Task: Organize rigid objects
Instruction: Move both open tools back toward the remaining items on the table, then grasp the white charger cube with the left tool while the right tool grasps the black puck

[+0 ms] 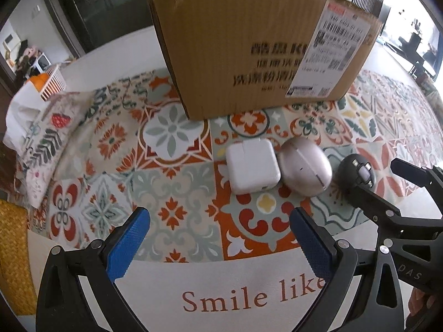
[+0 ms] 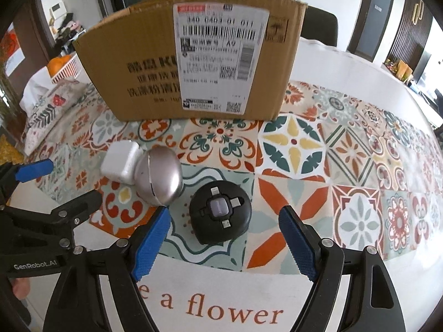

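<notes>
Three small objects lie in a row on the patterned mat (image 1: 171, 166) in front of a cardboard box (image 1: 263, 55): a white square charger (image 1: 253, 166), a silver-pink oval case (image 1: 304, 167) and a black round device (image 1: 355, 174). My left gripper (image 1: 219, 210) hovers open just short of the charger, nothing between its blue pads. In the right wrist view the black round device (image 2: 220, 211) lies between the tips of my right gripper (image 2: 224, 212), which is open with gaps on both sides. The oval case (image 2: 159, 178) and charger (image 2: 120, 161) sit left of it.
The cardboard box (image 2: 193, 63) stands upright right behind the objects. A white basket with oranges (image 2: 65, 66) sits at the far left past a folded cloth (image 1: 44, 144). A woven yellow mat (image 1: 13, 249) lies at the left edge. The left gripper (image 2: 63, 182) hangs close beside the right one.
</notes>
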Demonstrator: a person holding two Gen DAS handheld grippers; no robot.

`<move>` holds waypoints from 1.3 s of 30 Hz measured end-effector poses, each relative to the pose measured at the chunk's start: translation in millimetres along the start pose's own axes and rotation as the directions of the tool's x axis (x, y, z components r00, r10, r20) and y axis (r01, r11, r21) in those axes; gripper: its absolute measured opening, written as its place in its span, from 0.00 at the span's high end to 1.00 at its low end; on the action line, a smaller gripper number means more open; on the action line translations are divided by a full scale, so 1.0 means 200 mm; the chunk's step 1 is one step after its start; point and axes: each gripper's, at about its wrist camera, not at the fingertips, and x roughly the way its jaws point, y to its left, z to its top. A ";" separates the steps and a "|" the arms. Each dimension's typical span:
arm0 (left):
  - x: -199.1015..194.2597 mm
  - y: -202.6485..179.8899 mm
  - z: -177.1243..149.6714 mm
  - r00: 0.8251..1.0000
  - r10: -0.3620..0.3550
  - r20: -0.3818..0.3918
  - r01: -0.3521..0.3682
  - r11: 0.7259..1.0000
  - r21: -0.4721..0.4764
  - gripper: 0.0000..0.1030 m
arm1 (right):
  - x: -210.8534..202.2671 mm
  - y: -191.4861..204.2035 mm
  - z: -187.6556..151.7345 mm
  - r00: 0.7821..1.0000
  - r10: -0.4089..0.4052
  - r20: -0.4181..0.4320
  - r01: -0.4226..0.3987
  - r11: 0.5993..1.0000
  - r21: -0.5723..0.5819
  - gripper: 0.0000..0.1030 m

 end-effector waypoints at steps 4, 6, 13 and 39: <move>0.04 0.01 0.00 1.000 -0.004 -0.027 0.004 1.000 -0.014 0.00 | 0.06 0.00 0.00 1.000 0.011 -0.025 -0.011 1.000 0.005 0.23; 0.06 0.01 0.00 0.999 -0.002 -0.039 0.001 1.000 -0.020 0.01 | 0.09 0.00 0.00 0.999 0.012 -0.044 -0.012 1.000 0.006 0.27; 0.10 0.03 -0.01 0.999 -0.004 -0.051 0.003 1.000 -0.023 0.01 | 0.17 0.01 0.01 0.997 0.015 -0.073 -0.015 1.000 0.008 0.35; 0.10 0.06 0.09 0.997 -0.054 0.050 0.056 0.998 -0.042 0.20 | 0.07 -0.04 0.11 1.000 -0.013 0.011 0.012 0.999 0.039 0.46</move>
